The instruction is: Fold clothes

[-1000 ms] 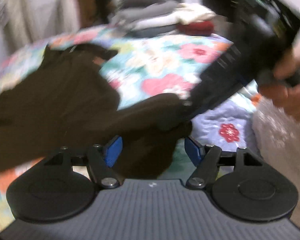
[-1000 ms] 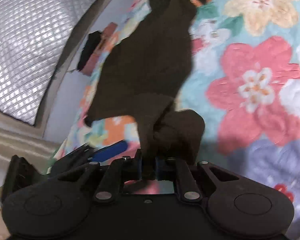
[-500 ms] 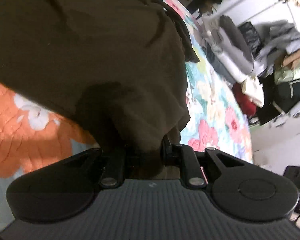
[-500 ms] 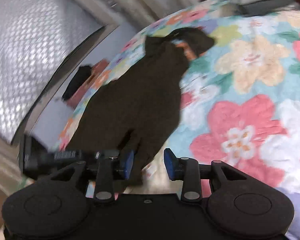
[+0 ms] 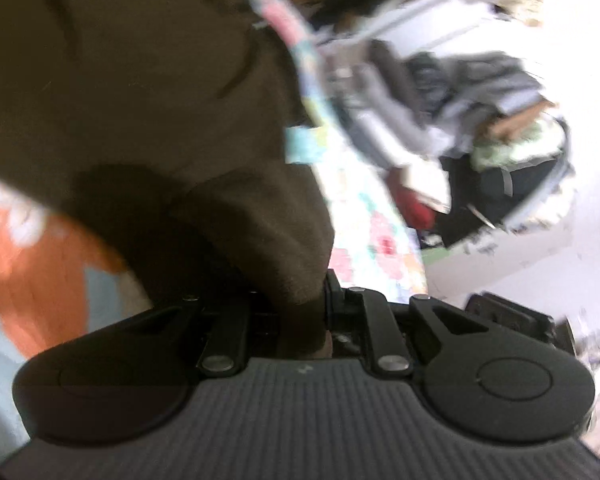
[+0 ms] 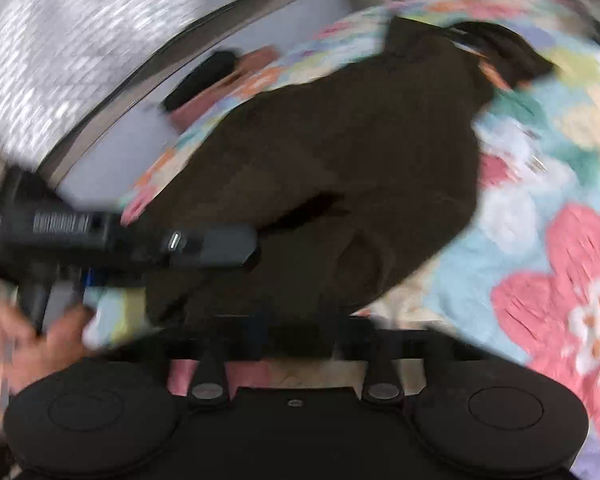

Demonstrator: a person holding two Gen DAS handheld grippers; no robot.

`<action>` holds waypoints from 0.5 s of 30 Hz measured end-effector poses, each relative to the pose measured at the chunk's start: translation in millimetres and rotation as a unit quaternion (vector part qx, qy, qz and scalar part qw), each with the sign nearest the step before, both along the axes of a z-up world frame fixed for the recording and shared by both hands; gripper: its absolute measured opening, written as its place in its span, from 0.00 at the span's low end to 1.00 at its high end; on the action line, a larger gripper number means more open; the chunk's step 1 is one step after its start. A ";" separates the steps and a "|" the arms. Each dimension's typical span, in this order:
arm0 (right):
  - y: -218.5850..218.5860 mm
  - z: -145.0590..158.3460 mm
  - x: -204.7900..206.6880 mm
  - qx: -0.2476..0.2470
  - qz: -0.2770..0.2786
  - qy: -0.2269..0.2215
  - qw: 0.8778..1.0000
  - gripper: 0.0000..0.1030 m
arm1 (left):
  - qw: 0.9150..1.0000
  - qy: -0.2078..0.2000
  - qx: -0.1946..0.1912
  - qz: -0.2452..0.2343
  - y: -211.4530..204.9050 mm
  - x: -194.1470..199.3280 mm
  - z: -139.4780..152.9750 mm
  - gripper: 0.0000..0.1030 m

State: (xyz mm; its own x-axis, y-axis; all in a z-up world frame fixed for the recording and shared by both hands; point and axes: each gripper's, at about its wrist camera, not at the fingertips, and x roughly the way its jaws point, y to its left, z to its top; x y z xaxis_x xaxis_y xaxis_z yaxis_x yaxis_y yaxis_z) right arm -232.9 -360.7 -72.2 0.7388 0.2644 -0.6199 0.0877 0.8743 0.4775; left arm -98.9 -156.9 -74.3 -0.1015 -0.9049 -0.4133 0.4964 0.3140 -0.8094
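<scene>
A dark brown garment (image 6: 340, 168) lies on the floral bedspread (image 6: 560, 264). In the left wrist view the garment (image 5: 140, 100) fills the upper left. My left gripper (image 5: 296, 308) is shut on a fold of its near edge. My right gripper (image 6: 296, 336) is open, its jaws spread wide at the garment's near end, with blurred cloth between them. The left gripper's body also shows in the right wrist view (image 6: 100, 236), held by a hand at the left.
Piles of clothes and bags (image 5: 480, 120) stand beyond the bed at the right. A quilted silver headboard (image 6: 60, 60) rises at the far left. A small dark object (image 6: 204, 76) lies on the bed's edge near it.
My left gripper closed on the garment's edge and now pulls it. My right gripper let go of the garment and opened wider. Both views are motion-blurred.
</scene>
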 end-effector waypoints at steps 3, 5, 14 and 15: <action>7.2 30.3 -28.2 0.000 -0.023 0.000 1.000 0.05 | 0.997 -0.062 -0.022 -0.036 5.9 -20.4 26.9 0.24; 16.4 53.3 -55.2 -0.008 -0.039 0.019 0.999 0.05 | 0.992 -0.104 -0.027 -0.060 9.9 -37.9 45.4 0.42; 76.3 82.1 -174.0 0.009 -0.035 0.088 0.996 0.05 | 0.976 -0.172 0.056 -0.118 -0.9 -88.5 75.6 0.70; 82.6 75.8 -175.6 0.001 -0.028 0.105 0.994 0.05 | 0.975 -0.176 0.074 -0.116 -3.5 -89.8 73.1 0.70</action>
